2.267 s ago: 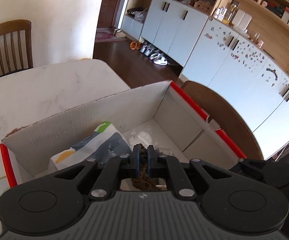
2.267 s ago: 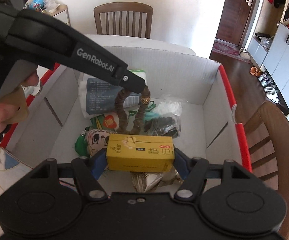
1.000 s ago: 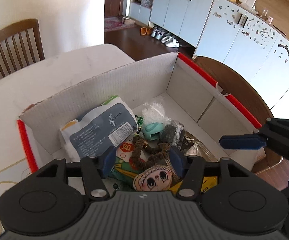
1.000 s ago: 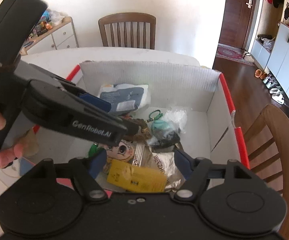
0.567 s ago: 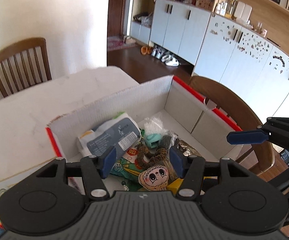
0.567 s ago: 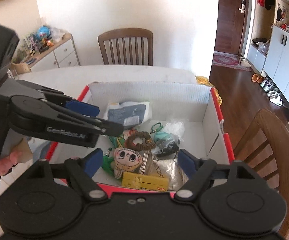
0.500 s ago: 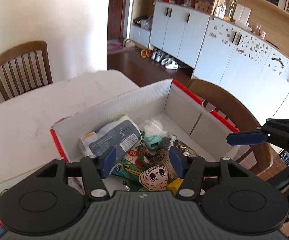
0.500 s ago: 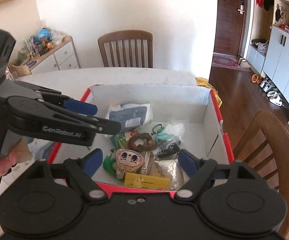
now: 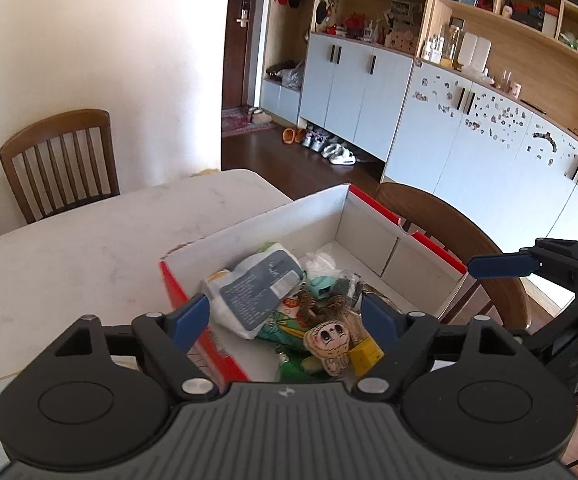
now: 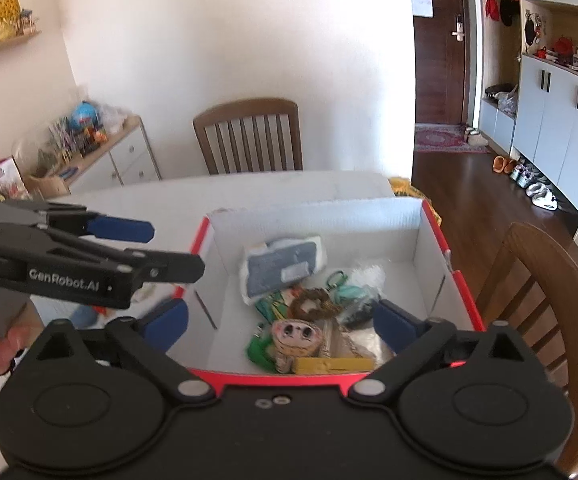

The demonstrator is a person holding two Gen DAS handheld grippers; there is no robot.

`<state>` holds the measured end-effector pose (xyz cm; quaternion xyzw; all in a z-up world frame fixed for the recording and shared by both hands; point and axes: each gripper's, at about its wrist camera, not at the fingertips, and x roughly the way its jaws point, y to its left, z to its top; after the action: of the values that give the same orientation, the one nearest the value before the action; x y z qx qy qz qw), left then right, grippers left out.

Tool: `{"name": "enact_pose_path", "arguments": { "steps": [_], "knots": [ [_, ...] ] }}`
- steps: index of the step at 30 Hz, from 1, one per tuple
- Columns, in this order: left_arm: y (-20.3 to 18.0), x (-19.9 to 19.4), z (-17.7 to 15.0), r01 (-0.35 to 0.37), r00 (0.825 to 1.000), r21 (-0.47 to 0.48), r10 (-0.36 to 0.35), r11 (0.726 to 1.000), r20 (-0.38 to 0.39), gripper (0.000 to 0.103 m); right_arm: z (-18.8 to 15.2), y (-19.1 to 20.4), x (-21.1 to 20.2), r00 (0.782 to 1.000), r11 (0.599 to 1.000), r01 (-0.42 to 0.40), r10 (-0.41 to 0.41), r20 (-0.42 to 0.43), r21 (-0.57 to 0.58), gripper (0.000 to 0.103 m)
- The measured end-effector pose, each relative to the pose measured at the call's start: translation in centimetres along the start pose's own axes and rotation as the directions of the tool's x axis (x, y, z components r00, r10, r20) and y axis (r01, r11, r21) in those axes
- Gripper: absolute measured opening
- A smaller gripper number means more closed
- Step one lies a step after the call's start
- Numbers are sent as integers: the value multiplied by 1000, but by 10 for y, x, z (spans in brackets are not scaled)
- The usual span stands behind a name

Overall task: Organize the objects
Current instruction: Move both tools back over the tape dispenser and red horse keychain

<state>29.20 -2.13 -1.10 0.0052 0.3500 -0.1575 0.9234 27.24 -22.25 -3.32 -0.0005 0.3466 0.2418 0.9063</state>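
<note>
A white cardboard box with a red rim (image 9: 377,208) (image 10: 317,216) stands on the table. In it lie a grey-blue packet (image 9: 257,292) (image 10: 285,264), a brown bead bracelet (image 9: 321,306) (image 10: 315,304), a doll face (image 9: 327,344) (image 10: 295,336), a yellow carton (image 9: 365,354) (image 10: 333,365) and a teal trinket (image 9: 321,284). My left gripper (image 9: 285,320) (image 10: 161,248) hovers above the box's left side, jaws opening, nothing between them. My right gripper (image 10: 281,322) hangs above the near rim, jaws also opening and empty; its blue fingertip (image 9: 501,266) shows at the right in the left wrist view.
The pale table (image 9: 89,248) stretches left and behind the box. One wooden chair (image 10: 249,136) stands at the far side, another (image 10: 549,300) right of the box. Small items (image 10: 89,314) lie left of the box. A hand (image 10: 1,350) holds the left gripper.
Both grippers have risen and drawn back from the box, and their jaws have widened. The bracelet and yellow carton, held earlier, now lie in the box.
</note>
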Motion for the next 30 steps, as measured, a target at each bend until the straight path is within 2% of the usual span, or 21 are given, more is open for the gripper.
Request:
{"name": "enact_pose_path", "arguments": {
  "steps": [12, 20, 30],
  "knots": [
    [46, -46, -16, -24, 998, -25, 25, 999, 55, 101, 1, 51, -3, 998, 999, -20, 18, 54, 38, 102],
    [76, -66, -26, -72, 994, -11, 73, 997, 83, 103, 5, 92, 5, 997, 1000, -21, 19, 72, 21, 102],
    [130, -80, -39, -114, 987, -67, 121, 991, 105, 103, 8, 137, 26, 997, 999, -32, 32, 63, -6, 102]
  ]
}}
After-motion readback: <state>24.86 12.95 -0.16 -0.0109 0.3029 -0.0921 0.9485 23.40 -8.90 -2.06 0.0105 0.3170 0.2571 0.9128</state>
